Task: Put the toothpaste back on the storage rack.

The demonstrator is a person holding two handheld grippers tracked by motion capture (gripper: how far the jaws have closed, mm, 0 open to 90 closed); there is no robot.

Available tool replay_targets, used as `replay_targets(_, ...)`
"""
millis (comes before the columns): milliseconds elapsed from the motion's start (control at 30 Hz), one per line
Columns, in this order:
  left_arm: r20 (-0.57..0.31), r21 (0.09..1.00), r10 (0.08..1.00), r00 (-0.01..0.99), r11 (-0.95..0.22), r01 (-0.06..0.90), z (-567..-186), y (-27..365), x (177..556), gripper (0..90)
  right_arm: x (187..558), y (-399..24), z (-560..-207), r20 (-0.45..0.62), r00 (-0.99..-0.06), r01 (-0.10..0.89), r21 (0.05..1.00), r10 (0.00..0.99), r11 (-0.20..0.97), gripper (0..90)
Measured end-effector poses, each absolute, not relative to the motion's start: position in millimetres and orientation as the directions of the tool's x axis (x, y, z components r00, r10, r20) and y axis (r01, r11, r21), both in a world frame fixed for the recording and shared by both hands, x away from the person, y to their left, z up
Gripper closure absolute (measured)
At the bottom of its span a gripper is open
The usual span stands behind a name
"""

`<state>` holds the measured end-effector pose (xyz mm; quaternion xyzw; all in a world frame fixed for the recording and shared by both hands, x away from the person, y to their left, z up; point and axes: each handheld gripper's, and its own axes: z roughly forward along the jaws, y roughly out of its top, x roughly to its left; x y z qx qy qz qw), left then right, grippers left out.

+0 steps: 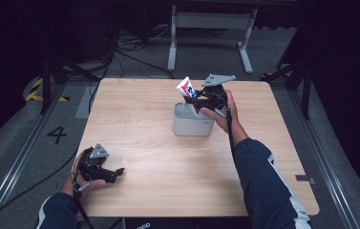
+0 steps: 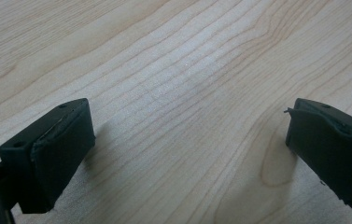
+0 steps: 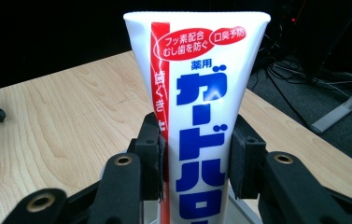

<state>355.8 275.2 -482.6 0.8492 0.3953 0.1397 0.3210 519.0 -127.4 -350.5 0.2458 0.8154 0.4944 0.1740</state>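
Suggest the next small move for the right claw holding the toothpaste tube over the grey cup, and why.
Probably lower it a little further, then open. The right claw grips the toothpaste tube, whose lower end is already inside the grey cup while most of it leans out above the rim.

Both grippers in hand, one clamped, one idle.
We note the right gripper (image 1: 197,99) raised with jaws clamped; the left gripper (image 1: 115,172) lies low, jaws wide apart.
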Motion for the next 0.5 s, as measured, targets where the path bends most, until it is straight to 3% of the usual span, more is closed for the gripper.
replay_targets(500, -0.015, 0.657, 0.761, 0.648, -0.481, 0.58, -483, 275, 356, 2.0, 507, -145, -353, -0.059, -0.828, 0.231, 0.87, 0.557, 0.436, 61.9)
